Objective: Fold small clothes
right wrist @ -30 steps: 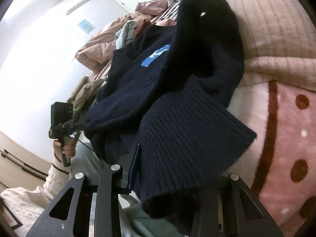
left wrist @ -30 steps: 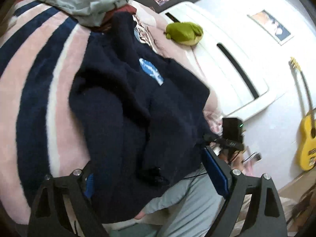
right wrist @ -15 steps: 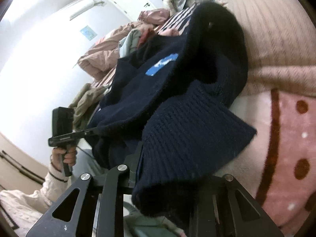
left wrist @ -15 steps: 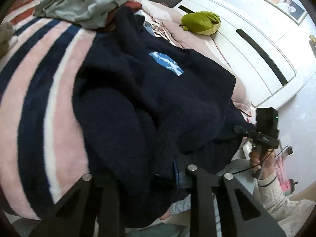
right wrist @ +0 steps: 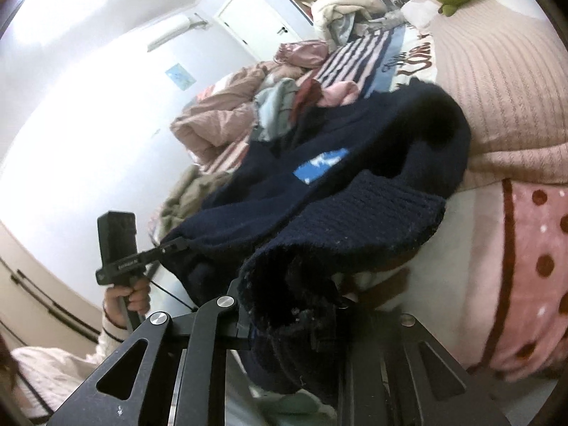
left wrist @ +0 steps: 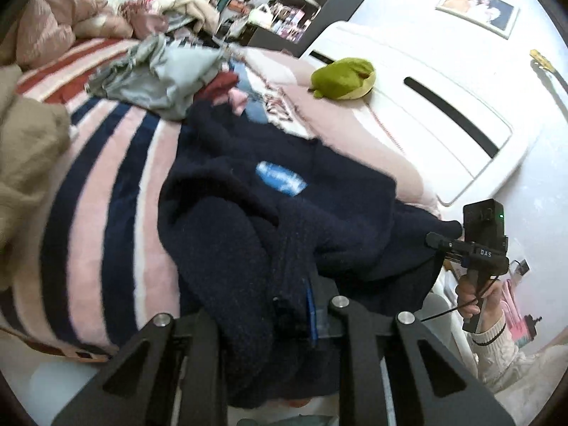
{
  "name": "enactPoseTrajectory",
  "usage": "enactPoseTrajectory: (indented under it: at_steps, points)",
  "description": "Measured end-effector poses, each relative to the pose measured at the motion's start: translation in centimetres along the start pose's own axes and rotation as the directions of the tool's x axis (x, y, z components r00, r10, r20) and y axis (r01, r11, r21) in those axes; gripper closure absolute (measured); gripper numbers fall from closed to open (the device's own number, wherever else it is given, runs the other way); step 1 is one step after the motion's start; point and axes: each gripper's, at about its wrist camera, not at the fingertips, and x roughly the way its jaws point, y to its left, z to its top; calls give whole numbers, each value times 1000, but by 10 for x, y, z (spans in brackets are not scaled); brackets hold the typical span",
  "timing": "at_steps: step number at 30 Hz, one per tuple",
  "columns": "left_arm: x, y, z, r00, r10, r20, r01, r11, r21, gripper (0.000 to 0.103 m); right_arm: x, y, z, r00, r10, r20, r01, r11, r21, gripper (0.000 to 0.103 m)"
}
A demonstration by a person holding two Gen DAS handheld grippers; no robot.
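Both tongs, left [left wrist: 280, 314] and right [right wrist: 301, 314], are clamped on the near hem of a navy knitted sweater [left wrist: 284, 220], which stretches away from them across the pink striped bed blanket [left wrist: 92, 184] towards the far pillows.

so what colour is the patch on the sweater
Light blue with white marks, on the navy sweater; the patch shows best in the left wrist view.

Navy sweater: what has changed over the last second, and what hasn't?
The left tool closed on the navy sweater; a second ago it was open. Both tools lifted the near hem and carried it up the bed. The right tool stays clamped on it. The green plush and clothes pile stayed put.
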Motion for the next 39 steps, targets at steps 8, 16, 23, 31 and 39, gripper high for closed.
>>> enactPoseTrajectory:
  at_steps: [8, 16, 23, 31, 39]
  points:
    - [-23, -8, 43, 995, 57, 80, -63, 996, 65, 86, -11, 23, 37, 998, -27, 61, 30, 998, -47, 89]
    - [92, 61, 125, 975, 222, -13, -222, 975, 19, 84, 71, -47, 133, 967, -255, -20, 255, 967, -13, 88]
    - [175, 102, 140, 955, 268, -126, -269, 963, 9, 77, 135, -107, 148, 922, -357, -146, 360, 933, -6, 84]
    - [89, 68, 115, 989, 137, -64, -135, 990, 39, 16, 60, -57, 122, 942, -325, -89, 314, 943, -113, 20]
    - [75, 81, 37, 968, 134, -211, -140, 990, -10, 12, 36, -83, 59, 955, -226, -193, 243, 968, 69, 20]
